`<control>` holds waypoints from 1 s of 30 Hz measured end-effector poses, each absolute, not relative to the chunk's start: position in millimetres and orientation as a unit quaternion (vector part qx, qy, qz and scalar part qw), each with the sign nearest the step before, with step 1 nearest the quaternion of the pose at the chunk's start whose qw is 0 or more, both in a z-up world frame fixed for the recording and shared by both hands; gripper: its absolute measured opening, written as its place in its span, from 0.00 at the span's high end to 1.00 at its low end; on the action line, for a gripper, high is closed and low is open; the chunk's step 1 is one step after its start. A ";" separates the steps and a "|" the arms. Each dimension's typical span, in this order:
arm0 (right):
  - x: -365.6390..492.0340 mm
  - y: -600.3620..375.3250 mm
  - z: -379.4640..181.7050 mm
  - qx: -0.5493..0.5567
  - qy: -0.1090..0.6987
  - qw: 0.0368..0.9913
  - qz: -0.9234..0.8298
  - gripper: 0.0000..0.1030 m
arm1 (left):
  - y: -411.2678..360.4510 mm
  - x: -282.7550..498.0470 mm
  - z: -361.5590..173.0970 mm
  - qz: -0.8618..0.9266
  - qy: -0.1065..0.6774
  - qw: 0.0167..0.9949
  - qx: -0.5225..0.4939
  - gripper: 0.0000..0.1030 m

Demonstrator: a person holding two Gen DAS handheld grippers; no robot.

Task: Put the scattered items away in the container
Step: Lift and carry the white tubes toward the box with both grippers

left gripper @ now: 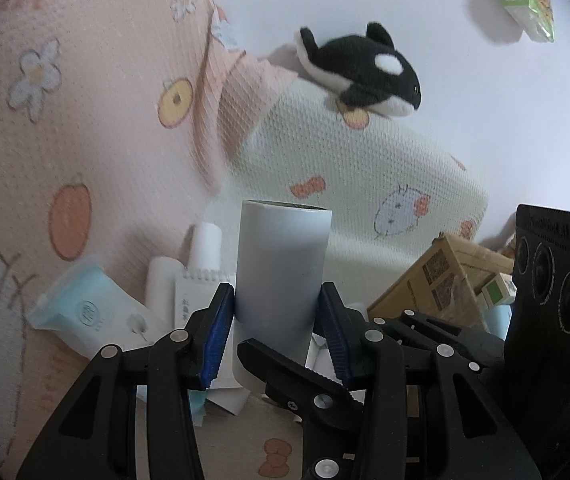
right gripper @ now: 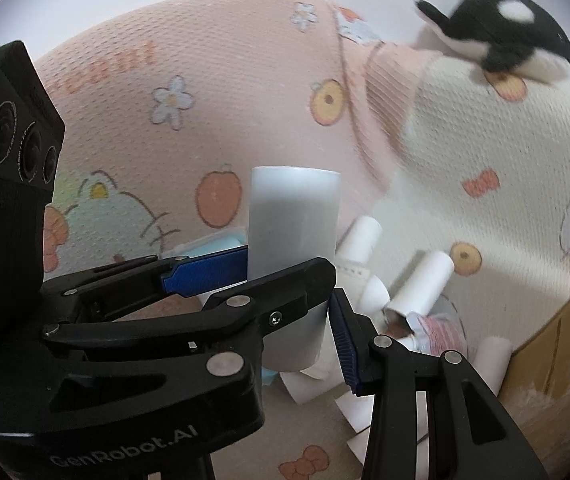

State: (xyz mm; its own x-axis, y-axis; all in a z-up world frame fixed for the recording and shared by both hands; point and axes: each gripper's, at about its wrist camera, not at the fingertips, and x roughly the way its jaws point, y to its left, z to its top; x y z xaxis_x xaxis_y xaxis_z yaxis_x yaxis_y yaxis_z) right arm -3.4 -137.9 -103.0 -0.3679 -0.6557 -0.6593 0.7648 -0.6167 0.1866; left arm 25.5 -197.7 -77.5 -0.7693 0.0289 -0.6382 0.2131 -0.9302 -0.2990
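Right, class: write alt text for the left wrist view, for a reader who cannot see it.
Both grippers, the left gripper with blue pads and the black right gripper crossing in front, clamp one upright white paper roll. Behind it lie smaller white rolls, a cartoon-print pillow bearing a black-and-white plush orca, and a cardboard box at right.

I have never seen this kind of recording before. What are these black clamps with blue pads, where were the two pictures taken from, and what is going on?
There is no robot here. A person carries a hand-held gripper in each hand, and each has a fisheye camera looking along its jaws. One picture looks along the left gripper, the other along the right gripper. Both have their jaws closed on the same large white roll. Below, on patterned fabric, lie smaller white rolls, a notepad and a blue-white packet. A cardboard box stands to the right. A plush orca sits farther back.
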 end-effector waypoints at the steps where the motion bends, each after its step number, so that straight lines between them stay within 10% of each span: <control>1: -3.0 -138.4 -100.4 0.359 0.078 0.433 -0.823 0.63 | -198.0 25.2 -74.6 -0.924 0.176 0.051 0.335 0.54; 30: -9.5 -99.1 -20.2 0.362 0.132 0.416 -0.824 0.62 | -140.2 9.3 -6.7 -0.932 0.158 0.039 0.324 0.54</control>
State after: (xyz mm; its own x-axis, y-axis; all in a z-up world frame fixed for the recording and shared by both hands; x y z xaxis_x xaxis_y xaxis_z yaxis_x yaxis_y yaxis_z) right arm -9.5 -99.1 -20.2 -0.3921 -0.5897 -0.7060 0.7808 -0.6192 0.0836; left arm 9.3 -140.2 -6.7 -0.7867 0.0290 -0.6167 0.1760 -0.9469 -0.2691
